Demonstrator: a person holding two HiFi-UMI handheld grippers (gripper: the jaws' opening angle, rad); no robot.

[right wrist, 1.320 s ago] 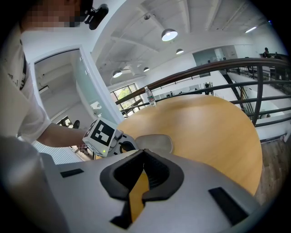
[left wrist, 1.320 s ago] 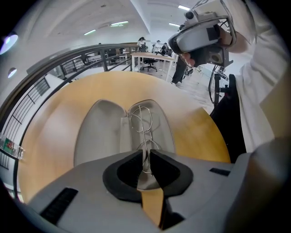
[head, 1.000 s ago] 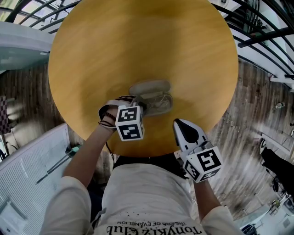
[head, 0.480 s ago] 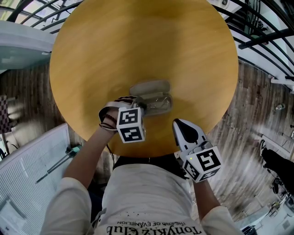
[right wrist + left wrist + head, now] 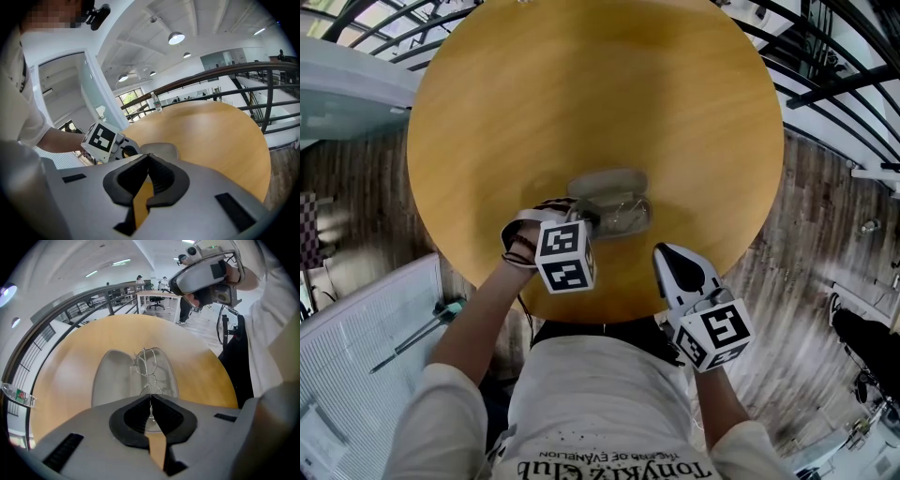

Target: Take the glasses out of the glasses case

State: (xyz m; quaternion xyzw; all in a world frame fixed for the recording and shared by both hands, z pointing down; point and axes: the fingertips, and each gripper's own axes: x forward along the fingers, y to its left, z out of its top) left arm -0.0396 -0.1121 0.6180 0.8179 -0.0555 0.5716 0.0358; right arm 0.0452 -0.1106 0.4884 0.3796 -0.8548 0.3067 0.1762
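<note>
Round wooden table [image 5: 581, 94], with railings and plank floor beyond its edge. The glasses case [image 5: 602, 182] lies open on your side of the table, long axis across your body, both halves showing their insides. The glasses [image 5: 148, 365] sit in the half nearer you, their wire frame running straight away from your left gripper [image 5: 151, 399], whose jaws are pinched on the near end of that thin wire. Judgement: the lift should go up and back toward you, along the frame's line. Your right gripper [image 5: 147, 158] is closed on nothing, off to the right and farther from the case. Which part of the frame is pinched cannot be made out: the wire is too fine, and in the head view the left gripper covers the contact.
</note>
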